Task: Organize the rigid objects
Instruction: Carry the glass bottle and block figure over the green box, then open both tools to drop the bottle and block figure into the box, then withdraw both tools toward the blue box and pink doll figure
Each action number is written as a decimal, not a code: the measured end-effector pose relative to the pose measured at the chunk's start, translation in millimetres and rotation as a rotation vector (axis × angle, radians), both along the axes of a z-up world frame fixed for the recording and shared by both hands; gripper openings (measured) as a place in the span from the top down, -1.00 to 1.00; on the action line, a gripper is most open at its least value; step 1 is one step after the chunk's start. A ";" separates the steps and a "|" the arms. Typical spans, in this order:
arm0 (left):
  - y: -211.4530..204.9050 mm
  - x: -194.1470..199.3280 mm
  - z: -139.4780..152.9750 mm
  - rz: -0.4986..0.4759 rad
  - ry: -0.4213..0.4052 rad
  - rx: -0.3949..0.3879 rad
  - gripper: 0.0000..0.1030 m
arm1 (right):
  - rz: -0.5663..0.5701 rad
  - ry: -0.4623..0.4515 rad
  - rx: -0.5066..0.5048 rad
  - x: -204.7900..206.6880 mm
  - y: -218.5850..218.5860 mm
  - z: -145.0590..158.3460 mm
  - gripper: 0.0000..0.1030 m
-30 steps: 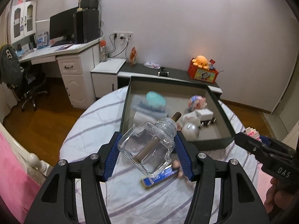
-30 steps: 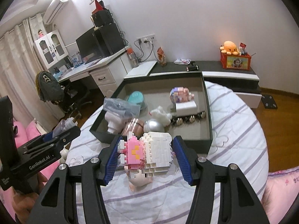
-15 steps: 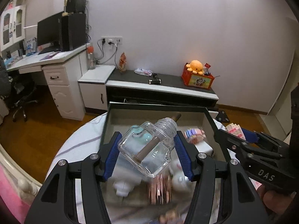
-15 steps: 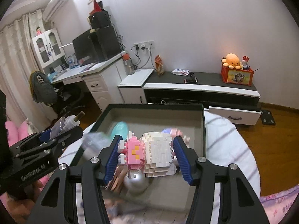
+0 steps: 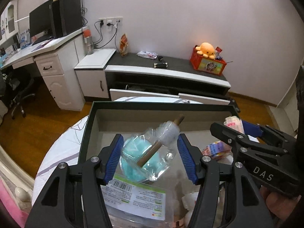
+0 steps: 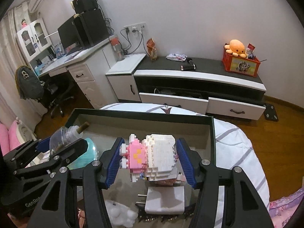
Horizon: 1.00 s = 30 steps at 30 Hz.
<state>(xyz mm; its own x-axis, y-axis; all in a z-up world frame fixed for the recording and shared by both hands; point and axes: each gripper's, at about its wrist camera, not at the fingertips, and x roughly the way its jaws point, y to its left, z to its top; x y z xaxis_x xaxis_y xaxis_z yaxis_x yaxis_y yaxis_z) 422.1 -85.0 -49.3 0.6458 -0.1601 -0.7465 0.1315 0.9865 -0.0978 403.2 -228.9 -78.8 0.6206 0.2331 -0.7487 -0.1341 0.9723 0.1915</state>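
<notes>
A clear glass bottle (image 5: 152, 152) with a brown stick in its neck hangs tilted between the blue pads of my left gripper (image 5: 149, 157). Its jaws are opening, and a gap shows on both sides of the bottle. Below lies the dark open box (image 5: 152, 104). In the right wrist view, my right gripper (image 6: 150, 159) is shut on a pink and white brick figure (image 6: 152, 157) above the box (image 6: 142, 113). The left gripper (image 6: 62, 142) and the bottle (image 6: 70, 133) show at the left of that view.
Inside the box lie a teal round thing (image 6: 91, 148), a white charger (image 6: 165, 199), a labelled plastic pack (image 5: 133, 195) and a white fluffy toy (image 6: 117, 214). The box rests on a striped sheet (image 6: 237, 142). Behind stand a low cabinet (image 6: 199, 79) with open drawers and a desk (image 5: 47, 57).
Both grippers moved forward from above the sheet to above the box. The left jaws widened and the bottle tipped loose between the pads. The right grip is unchanged.
</notes>
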 end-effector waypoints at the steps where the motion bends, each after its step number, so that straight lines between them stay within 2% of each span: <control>1: 0.8 -0.8 0.1 0.009 -0.004 0.010 -0.33 | -0.001 0.002 0.000 0.4 0.2 -0.5 -0.22; 2: 2.7 -1.0 0.3 0.015 -0.007 0.014 -0.39 | -0.009 0.005 -0.005 0.2 0.0 -1.1 -0.32; 4: 9.0 -5.6 3.4 0.033 -0.020 0.011 -0.74 | -0.031 0.003 -0.007 -0.4 -5.0 -0.8 -0.52; 5: 10.9 -8.6 5.3 0.037 -0.026 0.006 -0.84 | -0.039 0.003 -0.002 -1.1 -7.2 0.0 -0.62; 6: 13.5 -12.7 7.8 0.044 -0.039 0.001 -0.94 | -0.041 0.003 0.010 -3.7 -9.9 0.9 -0.63; 9: 19.9 -26.6 17.7 0.055 -0.072 -0.005 -0.97 | -0.045 -0.009 0.033 -12.0 -12.7 7.6 -0.68; 10: 22.1 -33.6 21.9 0.057 -0.083 -0.011 -0.98 | -0.047 -0.013 0.033 -15.3 -12.4 9.7 -0.76; 11: 23.6 -37.9 24.5 0.059 -0.091 -0.016 -0.99 | -0.054 -0.017 0.027 -20.2 -11.5 12.6 -1.00; 18: 35.2 -86.8 49.5 0.079 -0.161 -0.011 -0.99 | -0.093 -0.082 0.015 -65.2 -10.3 38.3 -1.00; 24: 49.3 -143.7 71.1 0.097 -0.228 -0.018 -0.99 | -0.113 -0.149 0.007 -114.7 -2.5 63.9 -1.00; 30: 58.5 -192.4 78.6 0.104 -0.256 -0.014 -0.99 | -0.111 -0.210 0.003 -166.3 2.7 86.6 -1.00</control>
<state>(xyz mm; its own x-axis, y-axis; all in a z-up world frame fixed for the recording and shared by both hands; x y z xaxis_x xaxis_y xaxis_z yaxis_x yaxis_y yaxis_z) 229.7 -26.5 29.3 0.8265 -0.0926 -0.5552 0.0522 0.9947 -0.0883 236.8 -226.2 7.8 0.7845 0.1565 -0.6001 -0.0636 0.9828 0.1731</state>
